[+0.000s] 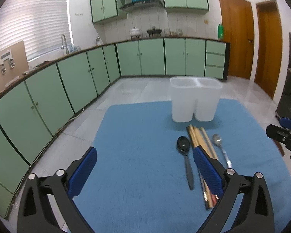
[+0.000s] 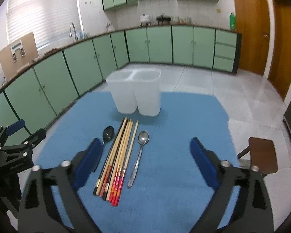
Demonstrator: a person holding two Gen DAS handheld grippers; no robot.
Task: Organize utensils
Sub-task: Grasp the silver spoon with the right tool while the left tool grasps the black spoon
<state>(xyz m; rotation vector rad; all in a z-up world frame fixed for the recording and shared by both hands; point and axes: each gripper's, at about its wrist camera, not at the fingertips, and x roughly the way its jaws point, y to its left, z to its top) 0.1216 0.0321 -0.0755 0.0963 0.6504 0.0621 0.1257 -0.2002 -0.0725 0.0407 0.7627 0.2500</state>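
Observation:
A blue mat [image 1: 133, 128] [image 2: 176, 120] covers the table. At its far side stands a white two-compartment holder [image 1: 194, 101] [image 2: 135, 95], both compartments showing nothing inside. In front of it lie several chopsticks [image 1: 198, 138] [image 2: 120, 151] side by side, with a black spoon [image 1: 184, 145] [image 2: 108, 132] on their left and a silver spoon [image 1: 218, 141] [image 2: 143, 137] on their right. My left gripper [image 1: 145, 149] hovers open over bare mat, left of the utensils. My right gripper [image 2: 145, 141] stands open above the chopsticks and silver spoon, touching nothing.
Green floor cabinets [image 1: 71, 81] run along the left and the back wall. Wooden doors [image 1: 236, 38] are at the right. A brown stool [image 2: 261, 153] stands by the table's right edge. Pale tiled floor [image 2: 213, 81] lies beyond the mat.

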